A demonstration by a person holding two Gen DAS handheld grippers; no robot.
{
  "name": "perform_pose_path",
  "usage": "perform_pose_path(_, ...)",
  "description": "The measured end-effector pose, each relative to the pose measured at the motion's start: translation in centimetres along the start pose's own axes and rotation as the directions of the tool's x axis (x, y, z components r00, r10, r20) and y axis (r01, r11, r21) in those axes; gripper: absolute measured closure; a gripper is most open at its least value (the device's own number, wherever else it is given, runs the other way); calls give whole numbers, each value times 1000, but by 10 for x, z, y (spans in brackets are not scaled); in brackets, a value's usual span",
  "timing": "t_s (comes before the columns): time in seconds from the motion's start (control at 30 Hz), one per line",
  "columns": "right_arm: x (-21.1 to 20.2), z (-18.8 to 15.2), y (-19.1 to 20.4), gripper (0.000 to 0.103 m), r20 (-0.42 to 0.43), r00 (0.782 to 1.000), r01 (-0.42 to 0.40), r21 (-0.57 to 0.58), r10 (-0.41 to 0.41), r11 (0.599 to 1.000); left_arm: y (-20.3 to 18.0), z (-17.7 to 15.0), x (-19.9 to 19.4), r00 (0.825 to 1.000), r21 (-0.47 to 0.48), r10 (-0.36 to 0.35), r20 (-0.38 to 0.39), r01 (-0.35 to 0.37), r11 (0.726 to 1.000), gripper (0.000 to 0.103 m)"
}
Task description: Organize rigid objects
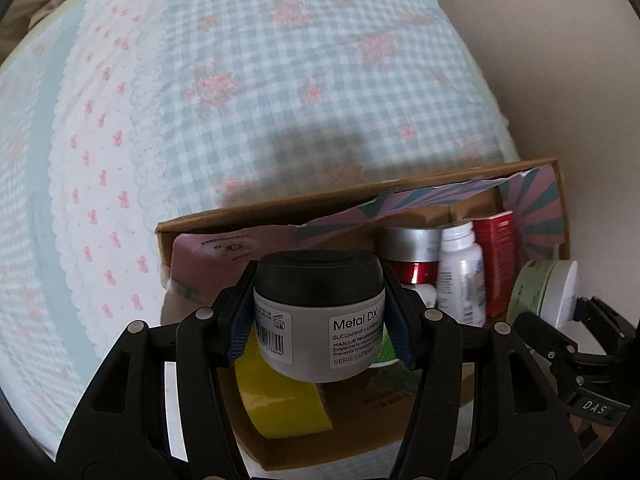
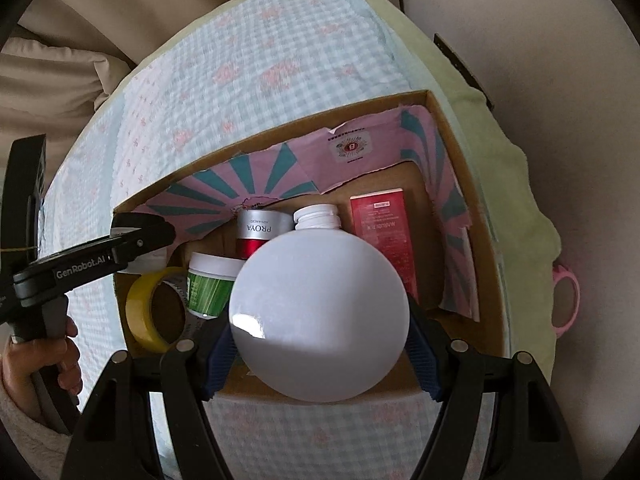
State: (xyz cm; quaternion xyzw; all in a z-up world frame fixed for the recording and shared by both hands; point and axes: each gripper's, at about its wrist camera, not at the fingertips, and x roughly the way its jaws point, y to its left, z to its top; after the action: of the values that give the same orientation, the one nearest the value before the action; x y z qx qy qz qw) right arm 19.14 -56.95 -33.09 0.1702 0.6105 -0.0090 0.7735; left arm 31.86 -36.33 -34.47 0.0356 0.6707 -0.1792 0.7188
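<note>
- Landmark: the cardboard box [image 2: 460,152], lined with pink-and-teal paper, sits on a gingham bedspread [image 1: 280,80].
- Your left gripper [image 1: 320,312] clamps a grey jar [image 1: 320,320] with a black lid, held above the box's near-left part, over the yellow tape roll [image 2: 156,312].
- Your right gripper [image 2: 320,344] clamps a white-lidded jar [image 2: 320,316] above the box's near edge.
- Already inside the box: a red-and-silver jar [image 2: 260,236], an uncapped white bottle [image 2: 318,216], a red carton [image 2: 384,232] and a green tub [image 2: 210,284].
- Risk: free floor space in the box looks scarce; lowering either jar onto the tape roll or the tub would probably leave it tilted.
- Risk: the uncapped bottle may topple if a jar nudges it.
- Risk: both grippers work close together over the box, so they could collide.
</note>
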Motion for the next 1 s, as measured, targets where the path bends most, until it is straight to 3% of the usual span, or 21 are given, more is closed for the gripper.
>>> perform_pose_path(0.03,2,1,0,33,-3,1000,5,-3,-5,1000,0,1,1,1000,2,11,-10,-11,1000,43)
perform_pose_path(0.07,4,3,2,33,-8,1000,14,-12,-15,1000,0,1,0,1000,0,13,-11,-13,1000,11)
perform_pose_path(0.1,6,4,3,33,-14,1000,20,-19,-21,1000,0,2,-2,1000,-1,15,-11,-15,1000,0)
perform_pose_path(0.13,10,6,5,32,-33,999,35,-39,-37,999,1,2,-5,1000,-4,12,-1,-12,1000,0)
perform_pose_path(0.23,7,7,12,0,-10,999,40,-114,-41,993,9,-1,-17,1000,-21,-8,12,9,1000,0)
perform_pose_path(0.47,-21,-7,17,0,90,993,96,-170,-82,981,20,-15,-39,999,10,36,40,-37,999,0)
perform_pose_path(0.73,-29,-23,7,0,83,994,80,-110,-71,991,23,-28,-61,997,20,33,64,-34,999,0)
perform_pose_path(1.0,-48,-31,24,0,121,990,92,-118,-78,989,27,-45,-95,991,11,15,132,-17,1000,0)
